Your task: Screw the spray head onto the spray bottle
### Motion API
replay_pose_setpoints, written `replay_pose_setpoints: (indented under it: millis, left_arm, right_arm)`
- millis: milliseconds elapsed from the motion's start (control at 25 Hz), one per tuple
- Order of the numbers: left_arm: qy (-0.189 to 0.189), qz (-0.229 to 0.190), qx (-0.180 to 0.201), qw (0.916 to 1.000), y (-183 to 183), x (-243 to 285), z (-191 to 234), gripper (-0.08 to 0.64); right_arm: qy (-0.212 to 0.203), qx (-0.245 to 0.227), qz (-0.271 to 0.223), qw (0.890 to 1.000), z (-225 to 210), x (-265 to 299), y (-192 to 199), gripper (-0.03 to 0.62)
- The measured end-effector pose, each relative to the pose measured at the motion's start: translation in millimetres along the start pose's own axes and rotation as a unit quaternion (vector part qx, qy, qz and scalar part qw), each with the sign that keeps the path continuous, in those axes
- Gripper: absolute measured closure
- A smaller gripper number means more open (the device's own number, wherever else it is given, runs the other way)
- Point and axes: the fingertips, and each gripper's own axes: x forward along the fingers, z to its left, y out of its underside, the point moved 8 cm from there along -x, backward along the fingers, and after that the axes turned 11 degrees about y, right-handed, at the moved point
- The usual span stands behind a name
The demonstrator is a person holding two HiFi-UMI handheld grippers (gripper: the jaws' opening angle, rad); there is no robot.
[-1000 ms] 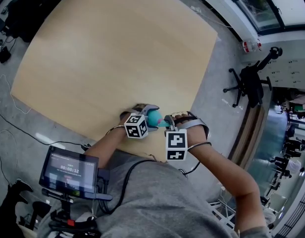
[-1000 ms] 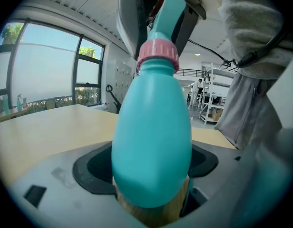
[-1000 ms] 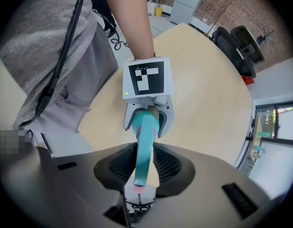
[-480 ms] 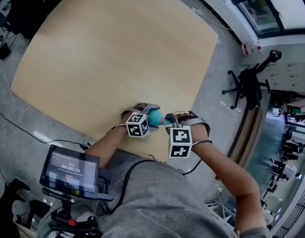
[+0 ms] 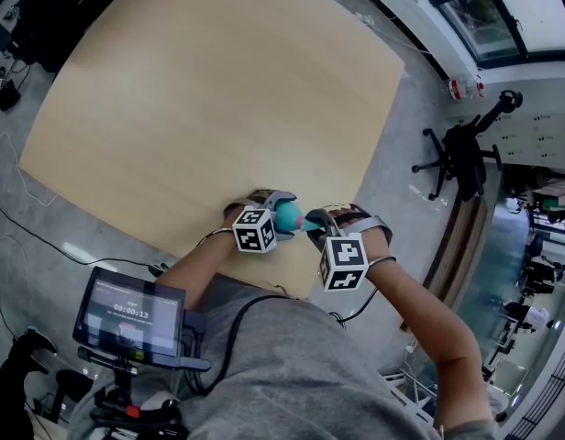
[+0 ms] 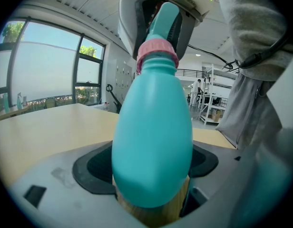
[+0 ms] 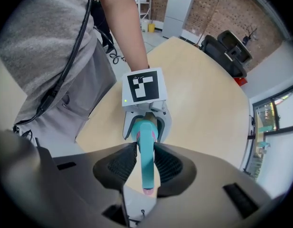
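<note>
Spray bottle (image 6: pixel 153 127): teal and fat-bodied. It's clamped round its lower body by the left hand-held gripper (image 6: pixel 150 167).
Left hand-held gripper state: closed on the bottle. Both dark pads are pressed against its sides, so it's properly grabbed, not just parked between them.
Bottle attitude: the neck is pointed away from the left hand-held gripper and up toward the other one. A pink collar (image 6: pixel 157 52) is seen right at the neck.
Spray head (image 7: pixel 146 156): teal as well, and seated on top of that collar. How far it's been threaded on can't be told.
Right hand-held gripper (image 7: pixel 145 167): aimed down onto the bottle's top. Its jaws have just been closing, and the spray head is pinched between the ribbed pads. One end of the head is left sticking back past the pads toward the camera.
How the two are lined up: they're met nose to nose over the bottle. The left one's marker cube (image 7: pixel 145 87) is seen just beyond the spray head in the right gripper view.
Where it's all held: over the near edge of the light wooden counter (image 5: pixel 218 90), close to the person's body. Whether the bottle's base is rested on the wood can't be made out.
Background bits: a black office chair (image 5: pixel 461 154) is parked on the grey floor off to the counter's right.
</note>
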Motion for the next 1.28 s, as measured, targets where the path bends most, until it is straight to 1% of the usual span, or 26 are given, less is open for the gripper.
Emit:
replay_pose_setpoints:
  millis: [80, 160, 280, 400, 480, 560, 720, 960, 1080, 1160, 1240, 1280]
  left_arm:
    - [0.000, 0.000, 0.000, 1.0000, 0, 0, 0, 0.153]
    - [0.001, 0.000, 0.000, 1.0000, 0, 0, 0, 0.153]
    - [0.001, 0.000, 0.000, 1.0000, 0, 0, 0, 0.153]
    - [0.001, 0.001, 0.000, 1.0000, 0, 0, 0, 0.153]
    - [0.002, 0.001, 0.001, 1.0000, -1, 1, 0, 0.153]
    - [0.004, 0.001, 0.001, 1.0000, -1, 2, 0, 0.153]
    - [0.004, 0.001, 0.000, 1.0000, -2, 4, 0, 0.153]
    - [0.004, 0.001, 0.000, 1.0000, -5, 5, 0, 0.153]
    - [0.004, 0.001, 0.000, 1.0000, -6, 5, 1, 0.153]
    - [0.004, 0.001, 0.000, 1.0000, -6, 5, 1, 0.153]
    - [0.004, 0.001, -0.001, 1.0000, -6, 4, 1, 0.153]
    - [0.004, 0.001, -0.001, 1.0000, -7, 4, 1, 0.153]
  right_arm:
    - [0.003, -0.006, 0.001, 1.000, 1, 0, -1, 0.476]
    - [0.006, -0.029, 0.008, 1.000, 2, 1, -3, 0.476]
    - [0.015, -0.083, 0.019, 0.996, 3, 2, -11, 0.476]
    - [0.025, -0.145, 0.029, 0.989, 8, 2, -15, 0.476]
    - [0.026, -0.166, 0.025, 0.986, 10, 0, -14, 0.476]
    - [0.019, -0.157, 0.010, 0.987, 9, -2, -12, 0.474]
    - [0.006, -0.119, -0.009, 0.993, 4, -3, -9, 0.474]
    - [-0.002, -0.109, -0.027, 0.994, 6, -8, -5, 0.476]
    - [-0.006, -0.114, -0.038, 0.993, 6, -6, -5, 0.476]
    - [-0.010, -0.125, -0.046, 0.991, 5, -5, -4, 0.476]
    - [-0.014, -0.150, -0.053, 0.987, 2, -6, -5, 0.476]
    - [-0.016, -0.170, -0.057, 0.984, 1, -6, -6, 0.477]
